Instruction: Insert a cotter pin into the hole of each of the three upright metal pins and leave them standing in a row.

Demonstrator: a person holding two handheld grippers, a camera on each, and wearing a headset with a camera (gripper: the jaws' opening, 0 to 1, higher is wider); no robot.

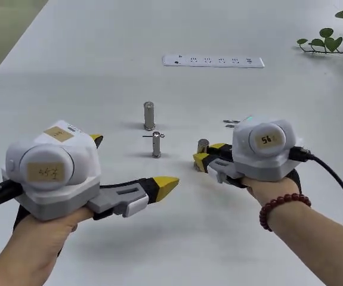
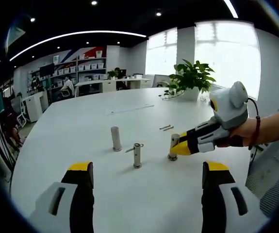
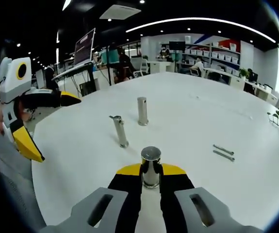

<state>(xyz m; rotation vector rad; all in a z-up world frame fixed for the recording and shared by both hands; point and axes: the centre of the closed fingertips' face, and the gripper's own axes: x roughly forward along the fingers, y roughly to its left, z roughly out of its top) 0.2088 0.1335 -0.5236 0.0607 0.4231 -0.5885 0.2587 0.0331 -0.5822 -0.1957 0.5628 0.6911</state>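
Currently nearest metal pin stands lower centre of right gripper view, right gripper clenched on its shaft.
Risk: twist or drag tips it, or knocks middle pin, near on its left in head view, spoiling row.
Risk: hole turned away from approach, so cotter pin misses.
Left gripper fingers released, empty.
Loose cotter pins thin, flat on surface, upper right of grasped pin; easy to fumble.
Count: three metal pins. Middle one carries fitted cotter pin, far pin bare. Two loose cotter pins. Two grippers.
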